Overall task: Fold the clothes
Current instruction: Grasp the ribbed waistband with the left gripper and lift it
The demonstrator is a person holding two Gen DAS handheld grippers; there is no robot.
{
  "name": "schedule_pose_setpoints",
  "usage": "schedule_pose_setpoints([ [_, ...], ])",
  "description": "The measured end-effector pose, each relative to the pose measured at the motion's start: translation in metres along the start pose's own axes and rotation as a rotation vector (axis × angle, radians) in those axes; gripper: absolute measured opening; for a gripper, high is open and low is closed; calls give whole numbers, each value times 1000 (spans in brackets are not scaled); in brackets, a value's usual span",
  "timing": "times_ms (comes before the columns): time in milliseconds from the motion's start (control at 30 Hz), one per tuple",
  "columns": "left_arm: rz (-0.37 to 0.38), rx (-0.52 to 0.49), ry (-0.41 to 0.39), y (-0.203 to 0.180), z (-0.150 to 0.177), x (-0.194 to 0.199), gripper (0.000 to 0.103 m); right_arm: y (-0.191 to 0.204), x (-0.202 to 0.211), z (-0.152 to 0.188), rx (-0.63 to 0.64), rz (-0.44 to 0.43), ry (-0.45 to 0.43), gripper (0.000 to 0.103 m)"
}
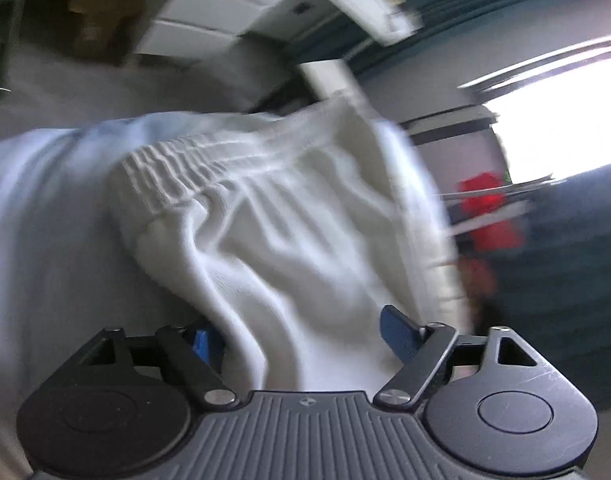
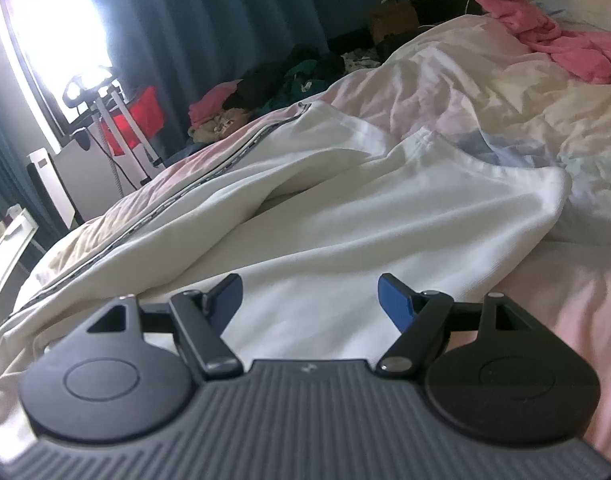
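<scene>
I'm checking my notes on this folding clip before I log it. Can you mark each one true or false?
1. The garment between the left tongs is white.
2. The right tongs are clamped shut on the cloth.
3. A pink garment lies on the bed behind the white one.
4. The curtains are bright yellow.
1. True: the white garment with a gathered elastic waistband runs between the left tongs.
2. False: the right tongs stand open over the cloth.
3. True: a pink garment lies crumpled farther up the bed.
4. False: the curtains are dark teal.
</scene>
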State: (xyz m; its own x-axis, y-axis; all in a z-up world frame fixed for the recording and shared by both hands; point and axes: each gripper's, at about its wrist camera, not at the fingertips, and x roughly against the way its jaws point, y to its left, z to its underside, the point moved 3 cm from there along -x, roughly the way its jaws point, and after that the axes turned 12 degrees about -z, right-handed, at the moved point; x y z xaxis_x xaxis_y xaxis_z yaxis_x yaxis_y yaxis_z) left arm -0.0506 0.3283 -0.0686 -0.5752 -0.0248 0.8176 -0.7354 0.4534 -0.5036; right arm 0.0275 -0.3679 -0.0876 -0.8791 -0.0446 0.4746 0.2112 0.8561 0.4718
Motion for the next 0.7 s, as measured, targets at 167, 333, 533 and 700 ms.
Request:
schedule_pose_setpoints([
  [167,-99,19,42,18,10,-3,60,-4,0,0,-20,6,1,76],
  [333,-14,-30,-17,15,13,23,33,-10,1,-3,-46,19,-10,76],
  [533,-43,-142,-67,-2,4,17,15,-33,3,-6,-155,60,-27,76],
  [700,-87,16,50,10,-5,-22,33,-58,4,-4,-273,102,-34,76],
])
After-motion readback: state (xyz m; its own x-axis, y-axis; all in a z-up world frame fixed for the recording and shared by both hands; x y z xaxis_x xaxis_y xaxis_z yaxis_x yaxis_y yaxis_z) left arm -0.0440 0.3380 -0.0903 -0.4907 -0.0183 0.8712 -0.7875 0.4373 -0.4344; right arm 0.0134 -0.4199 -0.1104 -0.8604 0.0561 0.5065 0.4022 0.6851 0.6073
